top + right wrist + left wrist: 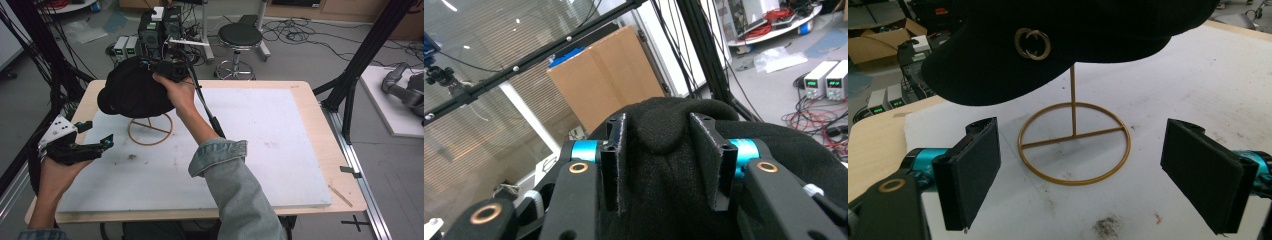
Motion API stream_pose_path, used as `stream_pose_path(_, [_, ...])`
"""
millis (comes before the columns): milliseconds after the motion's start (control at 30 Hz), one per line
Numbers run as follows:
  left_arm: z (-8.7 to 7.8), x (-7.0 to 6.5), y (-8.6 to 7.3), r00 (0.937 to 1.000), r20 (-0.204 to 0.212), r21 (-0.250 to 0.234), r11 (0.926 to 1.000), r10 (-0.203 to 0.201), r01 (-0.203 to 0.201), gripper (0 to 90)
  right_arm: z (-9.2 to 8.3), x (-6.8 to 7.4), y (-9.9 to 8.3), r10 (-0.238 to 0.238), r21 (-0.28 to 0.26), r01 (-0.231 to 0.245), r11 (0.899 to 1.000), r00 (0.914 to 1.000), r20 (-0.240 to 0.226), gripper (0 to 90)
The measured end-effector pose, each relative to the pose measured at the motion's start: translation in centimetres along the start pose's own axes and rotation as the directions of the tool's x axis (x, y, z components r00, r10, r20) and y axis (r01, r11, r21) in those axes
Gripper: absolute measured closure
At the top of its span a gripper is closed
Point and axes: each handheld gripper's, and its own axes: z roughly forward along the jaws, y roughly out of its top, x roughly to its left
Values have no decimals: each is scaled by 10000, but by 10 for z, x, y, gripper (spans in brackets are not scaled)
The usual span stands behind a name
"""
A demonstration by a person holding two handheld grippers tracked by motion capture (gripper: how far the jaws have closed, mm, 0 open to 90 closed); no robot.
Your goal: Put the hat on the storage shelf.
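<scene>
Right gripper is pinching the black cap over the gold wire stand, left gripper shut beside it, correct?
One thing is off: the left gripper is open, not shut. The left gripper view shows its jaws standing wide apart, with the gold wire stand between and beyond them. The rest holds: the right gripper pinches a fold of the black knitted cap over the stand, as the right gripper view shows.

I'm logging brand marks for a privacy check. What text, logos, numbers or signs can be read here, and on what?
No readable words anywhere.
Black hat: a gold emblem of two interlocking rings, no letters legible.
Power supplies on the floor: green displays lit, digits too small to read.
Cardboard box: no print visible.
</scene>
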Motion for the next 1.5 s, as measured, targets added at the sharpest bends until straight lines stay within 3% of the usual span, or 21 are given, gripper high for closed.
stream_pose_path(333, [0,0,0,10000,-17,23,10000,5,-5,166,-3,-10,-7,319,1,-319,9995,9995,57,552])
stream_pose_path(533, [1,-1,0,10000,5,41,10000,22,-22,166,-5,-9,-5,244,-157,-244,9996,9997,45,519])
stream_pose_path(833, [0,0,0,10000,16,12,10000,20,-20,166,-14,-11,-2,32,-184,-26,9998,9994,348,481])
stream_pose_path(1033, [0,0,0,10000,-1,8,10000,-17,17,165,-28,-12,2,-399,25,398,9992,9957,834,438])
stream_pose_path(1233, [0,0,0,10000,-8,-25,10000,-34,34,166,-46,-12,5,-1037,382,988,9944,9818,1589,372])
stream_pose_path(1367, [0,0,0,10000,3,-34,10000,-30,30,166,-64,-17,0,-1165,172,1153,9932,9746,1915,349])
stream_pose_path(1500, [0,0,0,10000,-15,-42,10000,-67,67,166,-84,-23,-7,-1431,307,1399,9897,9573,2512,320])
